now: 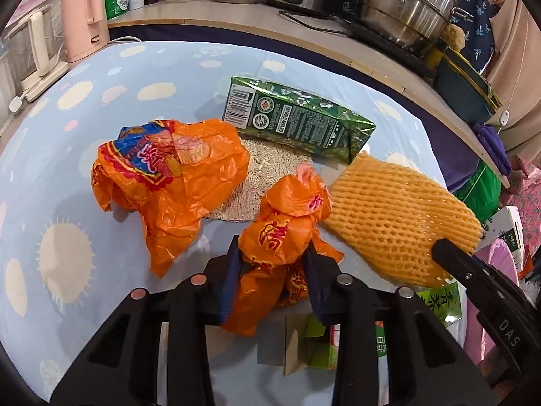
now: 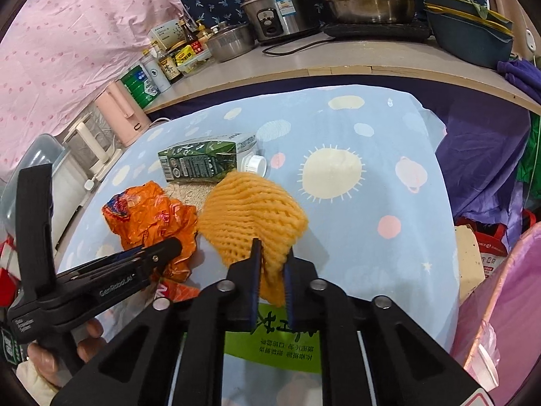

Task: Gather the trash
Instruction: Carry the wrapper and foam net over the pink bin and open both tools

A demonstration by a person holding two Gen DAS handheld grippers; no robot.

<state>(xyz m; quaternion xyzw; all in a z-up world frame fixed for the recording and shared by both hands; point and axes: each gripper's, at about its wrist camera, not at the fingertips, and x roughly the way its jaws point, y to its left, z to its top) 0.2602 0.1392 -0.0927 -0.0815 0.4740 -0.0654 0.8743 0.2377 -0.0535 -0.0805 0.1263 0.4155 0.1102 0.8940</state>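
Item: left gripper (image 1: 272, 264), closed on a small crumpled orange plastic wrapper (image 1: 287, 230), which stands up between its pads, low over the bench (image 1: 84, 108) with its blue sun-print cloth.

Item: right gripper (image 2: 272, 267), pinched on the near edge of a yellow foam fruit net (image 2: 252, 209); the net's long axis runs away from the gripper toward a green drink carton (image 2: 199, 162).

Item: large orange plastic bag (image 1: 169, 182), loose, ahead-left of the left gripper, the nearer one.

Item: pink-lined bin (image 2: 507, 297), at right, just beside the right gripper; likely drop point for both.
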